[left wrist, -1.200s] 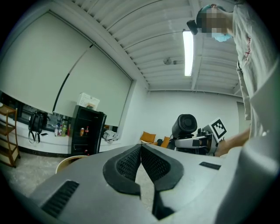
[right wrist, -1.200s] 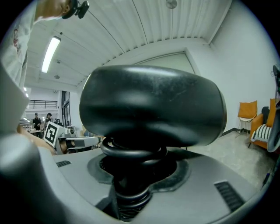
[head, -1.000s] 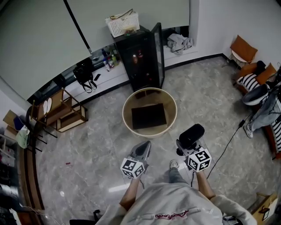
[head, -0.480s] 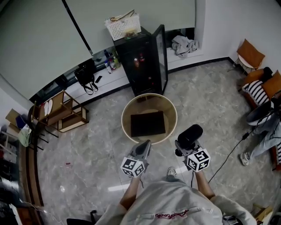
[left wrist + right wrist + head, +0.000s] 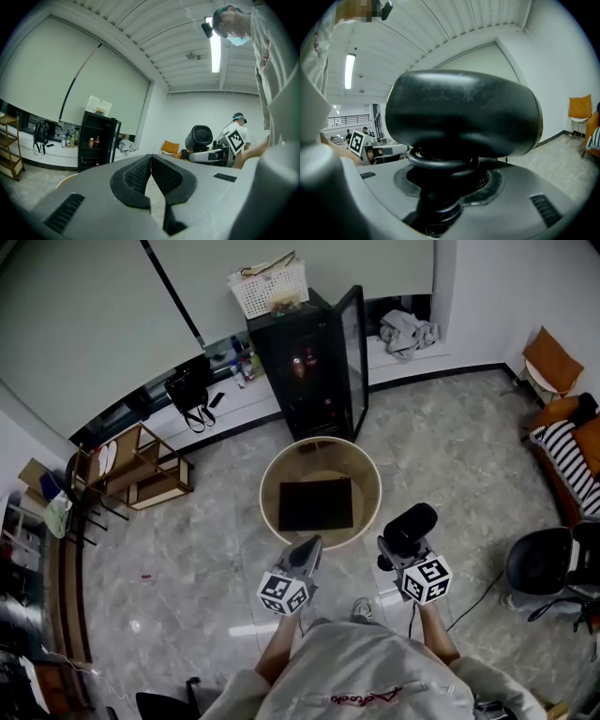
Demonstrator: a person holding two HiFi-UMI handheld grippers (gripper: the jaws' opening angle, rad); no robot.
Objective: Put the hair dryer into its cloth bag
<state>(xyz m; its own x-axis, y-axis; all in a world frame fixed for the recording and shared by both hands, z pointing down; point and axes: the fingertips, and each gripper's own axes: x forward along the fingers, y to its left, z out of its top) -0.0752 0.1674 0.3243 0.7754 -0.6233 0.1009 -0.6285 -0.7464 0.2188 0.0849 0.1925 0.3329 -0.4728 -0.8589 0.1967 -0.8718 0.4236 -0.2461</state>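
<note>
Dark bag, perhaps, in round tub

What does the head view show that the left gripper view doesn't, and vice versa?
Head view only: the dark flat rectangle, likely the cloth bag, lying on top of the round table, and the black office chair at right.
Left gripper view only: the left gripper with its jaws shut together and nothing between them, the ceiling light, and a second person far back.
Both: the black fridge, the white basket on top of it, and the hair dryer held in the right gripper.
</note>
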